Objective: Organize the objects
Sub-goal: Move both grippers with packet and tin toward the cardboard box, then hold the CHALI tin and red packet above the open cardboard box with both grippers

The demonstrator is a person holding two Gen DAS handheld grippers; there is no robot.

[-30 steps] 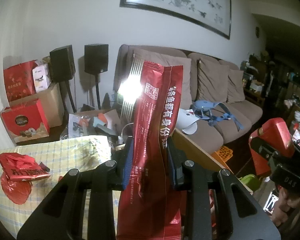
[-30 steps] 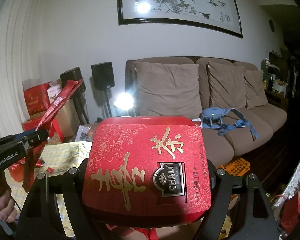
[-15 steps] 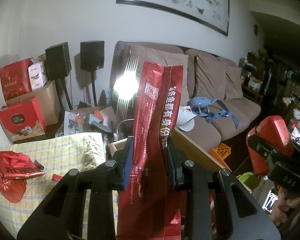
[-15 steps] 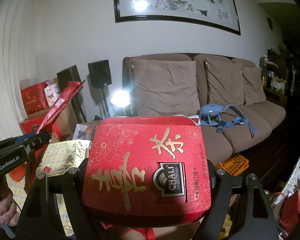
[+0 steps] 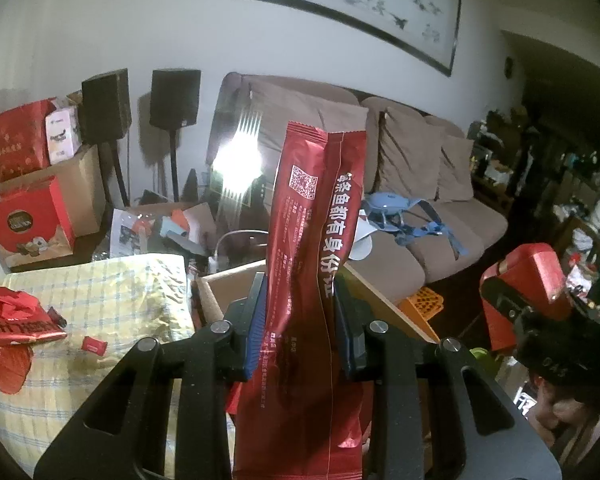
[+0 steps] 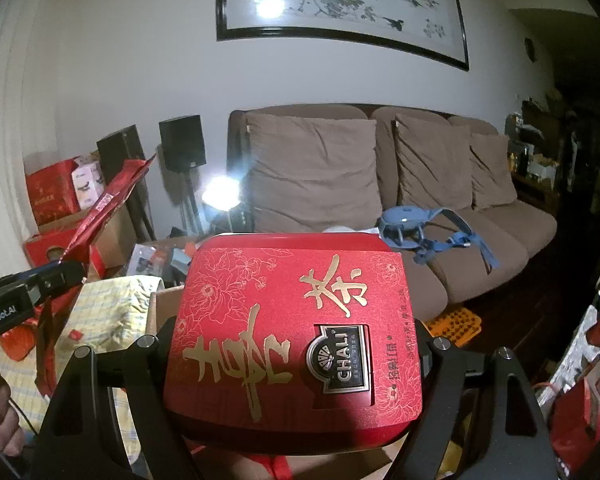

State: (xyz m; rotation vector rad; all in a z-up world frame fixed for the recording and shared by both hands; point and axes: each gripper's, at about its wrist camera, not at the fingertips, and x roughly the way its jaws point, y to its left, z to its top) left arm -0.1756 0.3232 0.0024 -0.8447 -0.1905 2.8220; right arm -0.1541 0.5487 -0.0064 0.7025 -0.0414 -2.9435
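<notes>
My left gripper (image 5: 300, 304) is shut on a tall dark red foil packet (image 5: 316, 208) with white characters and a QR code, held upright between the blue pads. My right gripper (image 6: 294, 332) is shut on a wide red tea box (image 6: 296, 332) with gold characters and a CHALI badge, lid facing up. The box hides the right fingertips. In the right wrist view the left gripper (image 6: 56, 276) and its packet (image 6: 112, 200) are at the left. The left wrist view shows the red box (image 5: 536, 276) at the right. An open cardboard box (image 5: 236, 280) sits just below both.
A table with a yellow checked cloth (image 5: 100, 280) lies left, carrying crumpled red wrappers (image 5: 16, 320) and a small red sachet (image 5: 94, 345). Beyond are a brown sofa (image 6: 480, 240), two black speakers (image 5: 176, 96), stacked red cartons (image 5: 24, 224) and floor clutter.
Both grips are unchanged. The left wrist view has tilted slightly, so more of the table, including the small red sachet, now shows.
</notes>
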